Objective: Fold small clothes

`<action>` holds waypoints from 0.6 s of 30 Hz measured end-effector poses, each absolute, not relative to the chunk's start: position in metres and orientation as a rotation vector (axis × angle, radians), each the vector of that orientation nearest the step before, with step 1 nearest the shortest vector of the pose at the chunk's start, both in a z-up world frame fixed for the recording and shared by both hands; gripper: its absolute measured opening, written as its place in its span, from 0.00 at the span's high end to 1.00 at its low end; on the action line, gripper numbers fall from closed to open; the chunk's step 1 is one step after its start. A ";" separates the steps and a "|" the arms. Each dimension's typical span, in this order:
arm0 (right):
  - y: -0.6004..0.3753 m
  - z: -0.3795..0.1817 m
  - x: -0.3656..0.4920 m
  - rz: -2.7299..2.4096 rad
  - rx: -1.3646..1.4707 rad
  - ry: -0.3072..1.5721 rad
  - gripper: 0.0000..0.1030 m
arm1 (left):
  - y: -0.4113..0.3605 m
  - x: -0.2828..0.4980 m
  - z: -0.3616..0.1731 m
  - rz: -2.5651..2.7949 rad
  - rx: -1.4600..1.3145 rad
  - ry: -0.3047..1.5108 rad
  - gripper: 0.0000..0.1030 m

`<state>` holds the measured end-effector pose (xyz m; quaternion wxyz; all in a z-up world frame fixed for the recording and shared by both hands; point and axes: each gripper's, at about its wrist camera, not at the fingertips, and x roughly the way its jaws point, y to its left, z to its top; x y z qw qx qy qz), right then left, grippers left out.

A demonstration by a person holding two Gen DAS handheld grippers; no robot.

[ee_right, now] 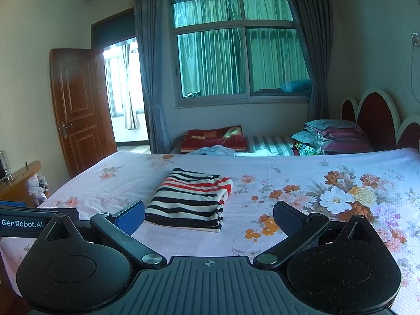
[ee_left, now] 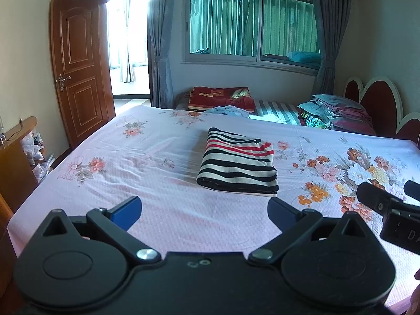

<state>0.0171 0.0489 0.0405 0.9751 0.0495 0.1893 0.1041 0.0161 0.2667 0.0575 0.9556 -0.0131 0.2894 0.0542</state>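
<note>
A small garment with black, white and red stripes (ee_left: 237,164) lies folded into a neat rectangle on the pink floral bedsheet (ee_left: 157,157). My left gripper (ee_left: 204,210) hovers just in front of it, open, with nothing between its blue-padded fingers. The right gripper (ee_left: 386,194) shows at the right edge of the left wrist view. In the right wrist view the same folded garment (ee_right: 189,202) lies ahead and slightly left of my right gripper (ee_right: 208,216), which is open and empty. The body of the left gripper (ee_right: 23,223) shows at the left edge.
Past the bed lies a lower mattress with a red blanket (ee_left: 220,98), a light blue cloth (ee_left: 228,110) and stacked bedding (ee_left: 338,114) by the headboard (ee_left: 378,102). A wooden door (ee_left: 78,68) stands open at left, near a wooden cabinet (ee_left: 15,162). A curtained window (ee_left: 252,23) is behind.
</note>
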 end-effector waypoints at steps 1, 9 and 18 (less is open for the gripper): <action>0.049 0.040 0.017 0.210 0.100 0.383 0.00 | 0.266 0.016 0.057 0.110 -0.027 0.588 0.01; 0.047 0.039 0.022 0.209 0.100 0.389 0.00 | 0.265 0.019 0.058 0.111 -0.025 0.587 0.01; 0.045 0.037 0.028 0.217 0.104 0.396 0.00 | 0.264 0.023 0.059 0.110 -0.027 0.591 0.01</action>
